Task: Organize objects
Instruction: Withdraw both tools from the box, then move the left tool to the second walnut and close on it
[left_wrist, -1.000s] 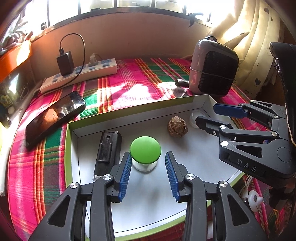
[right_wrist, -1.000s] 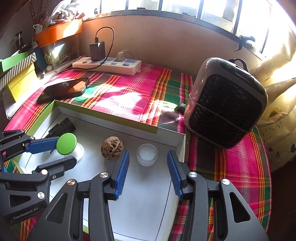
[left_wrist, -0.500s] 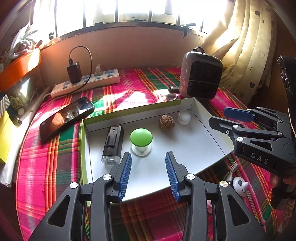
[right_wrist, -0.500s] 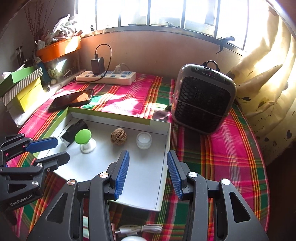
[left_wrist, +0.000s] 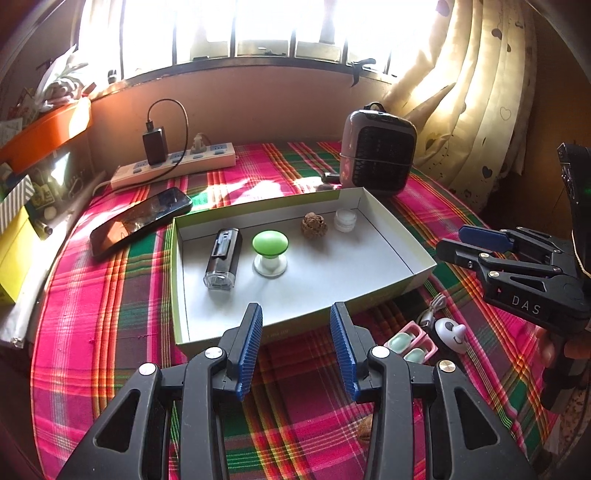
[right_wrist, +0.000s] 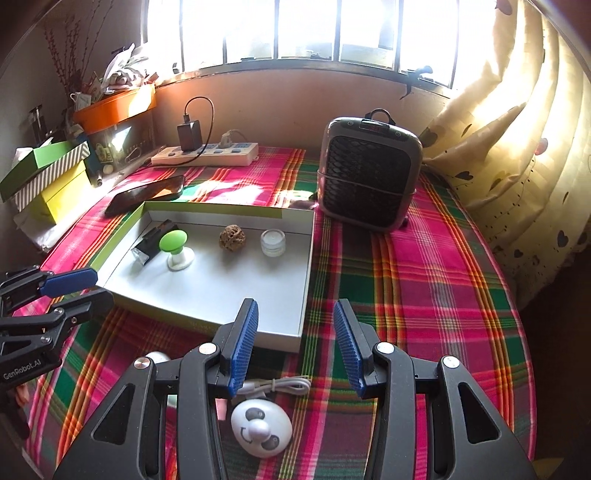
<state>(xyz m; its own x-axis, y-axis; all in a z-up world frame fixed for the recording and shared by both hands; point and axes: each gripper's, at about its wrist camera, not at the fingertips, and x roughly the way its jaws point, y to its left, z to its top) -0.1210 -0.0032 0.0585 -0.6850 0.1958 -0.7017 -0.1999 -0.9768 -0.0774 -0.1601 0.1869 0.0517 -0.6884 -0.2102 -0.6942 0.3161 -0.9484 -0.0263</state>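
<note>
Both tongs, left gripper (left_wrist: 295, 345) and right gripper (right_wrist: 291, 345), wide, empty, pulled back toward 6 o'clock from shallow white cardboard tray (left_wrist: 391, 240); four items placed, next pickup likely.

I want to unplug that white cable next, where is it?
The white cable lies coiled on the plaid cloth outside the box, just past its near edge, beside the white panda gadget under the right gripper.

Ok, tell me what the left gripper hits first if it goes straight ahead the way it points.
The left gripper, open and empty, points at the near wall of the white box. That wall likely comes first, unless the fingers pass above it; then the green-capped knob lies further along. Height is unclear.
</note>
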